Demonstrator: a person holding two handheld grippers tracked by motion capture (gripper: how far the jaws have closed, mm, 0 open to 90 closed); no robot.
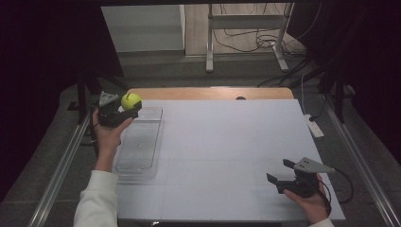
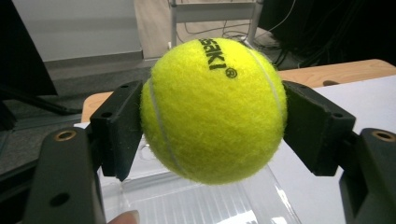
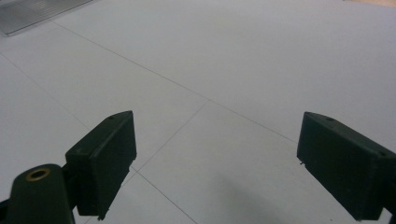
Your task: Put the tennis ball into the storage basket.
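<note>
A yellow-green tennis ball (image 1: pixel 131 100) (image 2: pixel 214 110) with black lettering is clamped between the two black jaws of my left gripper (image 1: pixel 126 108) (image 2: pixel 214 130). It hangs above the far end of a clear plastic tray (image 1: pixel 140 144) (image 2: pixel 224 205) at the table's left side. My right gripper (image 1: pixel 280 173) (image 3: pixel 217 168) rests low over the white table top (image 1: pixel 227 151) near the front right corner, open, with bare table between its jaws.
The white sheet covers most of a wooden table whose far edge (image 1: pixel 208 92) shows. Metal rails (image 1: pixel 61 165) run along both sides. A metal stand (image 1: pixel 246 28) and cables lie on the floor beyond. A white power strip (image 1: pixel 314 126) sits off the right edge.
</note>
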